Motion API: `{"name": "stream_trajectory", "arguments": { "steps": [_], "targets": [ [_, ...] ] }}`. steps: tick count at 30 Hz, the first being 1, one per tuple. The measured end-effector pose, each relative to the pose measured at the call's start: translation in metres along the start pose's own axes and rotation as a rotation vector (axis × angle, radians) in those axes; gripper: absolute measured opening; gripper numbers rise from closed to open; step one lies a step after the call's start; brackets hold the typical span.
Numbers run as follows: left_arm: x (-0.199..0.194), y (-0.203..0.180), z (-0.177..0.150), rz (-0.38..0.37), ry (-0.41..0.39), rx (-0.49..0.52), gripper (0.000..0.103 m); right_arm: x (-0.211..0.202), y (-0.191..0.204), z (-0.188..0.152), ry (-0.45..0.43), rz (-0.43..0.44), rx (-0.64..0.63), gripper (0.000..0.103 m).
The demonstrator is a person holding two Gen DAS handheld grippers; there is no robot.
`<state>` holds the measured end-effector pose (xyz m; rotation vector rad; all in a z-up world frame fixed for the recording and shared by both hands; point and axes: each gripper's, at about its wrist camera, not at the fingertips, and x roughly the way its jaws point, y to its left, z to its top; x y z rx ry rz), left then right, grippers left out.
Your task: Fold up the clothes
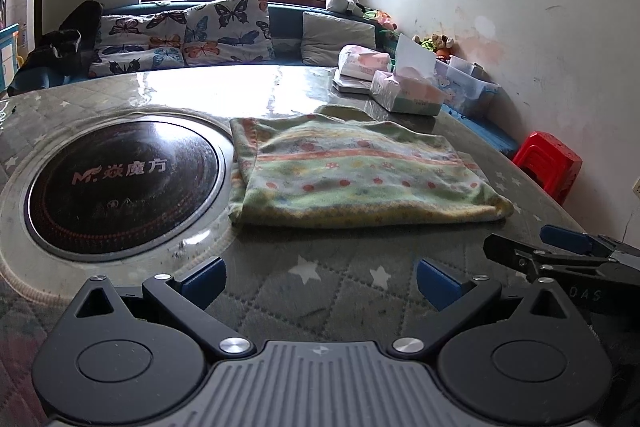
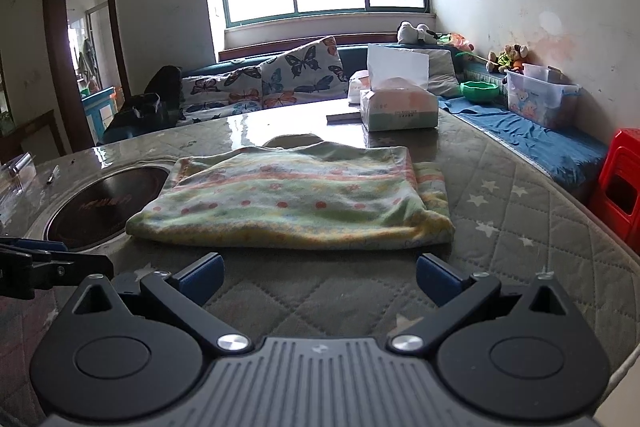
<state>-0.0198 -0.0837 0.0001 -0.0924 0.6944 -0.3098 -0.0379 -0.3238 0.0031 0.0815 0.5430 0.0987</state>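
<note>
From the left wrist view, we see our left gripper (image 1: 320, 277) with its blue fingers (image 1: 204, 277) spread wide and holding nothing, poised just short of the folded garment (image 1: 352, 171), which lies flat on the quilted surface (image 1: 320, 303) at about 12 o'clock, its left edge touching the rim of the round built-in cooktop (image 1: 124, 179). We judge the garment to be soft, light fleece that will sag and drape the moment it is lifted, so a pinch at the thick near fold or at a corner should hold better than one on a single loose layer. The right gripper (image 1: 568, 251) enters at 3 o'clock, cut off by the frame edge, and from here we cannot tell how its fingers stand. Tissue packs (image 1: 408, 93) sit beyond the garment, apart from it. From the right wrist view, our right gripper (image 2: 320, 277) is likewise released, its fingers (image 2: 436, 277) wide apart and empty, with the garment (image 2: 296, 195) straight ahead at 12 o'clock. A second layer peeks out along its right side, and a flap rises behind its far edge; we cannot make out what kind of clothing it is or how many layers are stacked. The left gripper (image 2: 48, 263) shows only partly at 9 o'clock.
</note>
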Motion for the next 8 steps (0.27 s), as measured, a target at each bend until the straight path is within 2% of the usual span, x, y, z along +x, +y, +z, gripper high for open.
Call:
{"name": "stream_trajectory", "arguments": {
  "steps": [8],
  "targets": [
    [-0.0091, -0.005, -0.0079, -0.004, -0.021, 0.007, 0.103, -0.0094, 0.0032, -0.006, -0.012, -0.001, -0.002, 0.103]
  ]
}}
